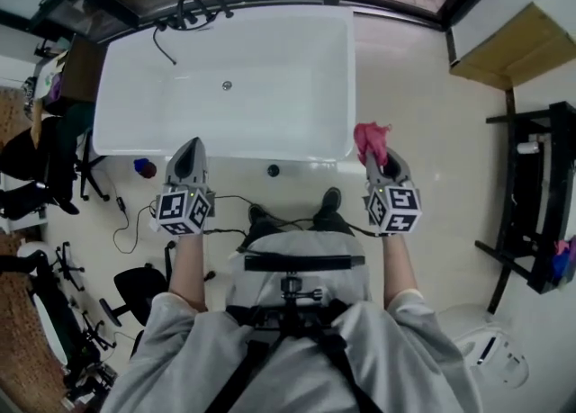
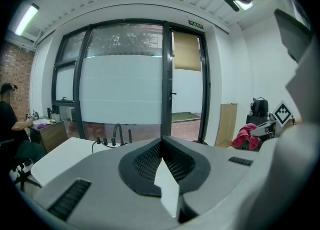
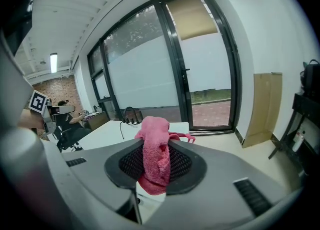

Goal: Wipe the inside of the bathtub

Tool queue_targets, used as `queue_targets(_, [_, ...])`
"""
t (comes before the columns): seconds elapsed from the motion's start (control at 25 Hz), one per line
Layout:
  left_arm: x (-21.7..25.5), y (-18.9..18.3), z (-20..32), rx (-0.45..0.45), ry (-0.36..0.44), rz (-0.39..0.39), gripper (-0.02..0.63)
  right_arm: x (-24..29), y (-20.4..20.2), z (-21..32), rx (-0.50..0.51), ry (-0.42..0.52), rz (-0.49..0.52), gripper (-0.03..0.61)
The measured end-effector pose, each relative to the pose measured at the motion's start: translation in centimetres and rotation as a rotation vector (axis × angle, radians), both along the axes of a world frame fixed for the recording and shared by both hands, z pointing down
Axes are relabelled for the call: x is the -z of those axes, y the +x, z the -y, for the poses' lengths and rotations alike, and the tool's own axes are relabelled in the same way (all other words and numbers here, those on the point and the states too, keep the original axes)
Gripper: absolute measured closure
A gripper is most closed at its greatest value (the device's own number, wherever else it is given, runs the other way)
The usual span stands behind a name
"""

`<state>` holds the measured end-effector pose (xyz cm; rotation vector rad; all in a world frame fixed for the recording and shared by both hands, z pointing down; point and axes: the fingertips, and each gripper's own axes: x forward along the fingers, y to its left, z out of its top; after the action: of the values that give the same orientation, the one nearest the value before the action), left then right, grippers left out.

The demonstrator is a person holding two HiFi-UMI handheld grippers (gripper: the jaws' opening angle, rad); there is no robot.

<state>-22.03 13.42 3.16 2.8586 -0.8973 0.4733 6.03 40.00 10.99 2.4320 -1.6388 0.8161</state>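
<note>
Head view: one bathtub (image 1: 270,56); right fingers (image 1: 372,165) tight on one cloth (image 1: 371,139), left fingers (image 1: 187,157) together.

The head view looks steeply down from above the person's shoulders onto the bathtub (image 1: 225,87) close ahead. The left gripper view and the right gripper view sit low, facing level across it — both share the glazed wall (image 2: 125,73) and the faucet (image 2: 117,134).
</note>
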Motion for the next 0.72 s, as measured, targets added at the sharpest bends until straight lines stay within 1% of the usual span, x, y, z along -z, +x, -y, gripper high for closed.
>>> queue_targets(0.24, [-0.2, -1.4, 1.3, -0.099, -0.016, -0.023, 0.611, -0.3, -4.7, 1.3, -0.072, -0.013, -0.007, 0.488])
queue_targets(0.4, [-0.8, -3.3, 1.9, -0.144, -0.037, -0.023, 0.611, 0.2, -8.1, 2.4, -0.090, -0.008, -0.003, 0.489])
queue_targets(0.6, [-2.1, -6.2, 2.2, -0.158, -0.058, 0.001, 0.611, 0.8, -11.6, 3.4, -0.096, 0.011, 0.019, 0.489])
queue_targets(0.72, [-2.3, -8.0, 2.0, -0.143, -0.078, -0.015, 0.611, 1.1, -13.2, 3.7, -0.087, 0.004, 0.008, 0.489])
